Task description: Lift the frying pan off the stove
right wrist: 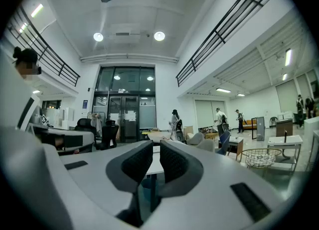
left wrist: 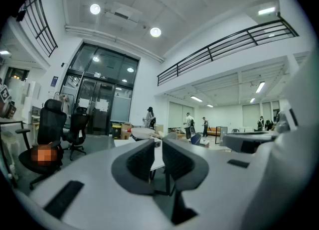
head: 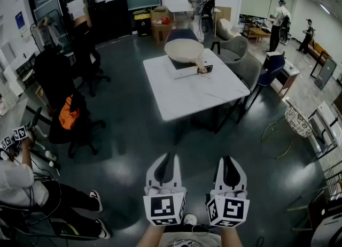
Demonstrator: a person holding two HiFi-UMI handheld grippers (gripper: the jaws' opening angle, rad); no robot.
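Left claw, closed and empty, faces the white counter; black office chairs stand left of the counter

This looks like a large open office or lab hall, not a home. A dark polished floor spreads around a white surface at frame centre. Black office chairs stand at the left and cardboard boxes at the top. People stand at the upper right. The gripper views show tall glass doors and a railed mezzanine overhead.
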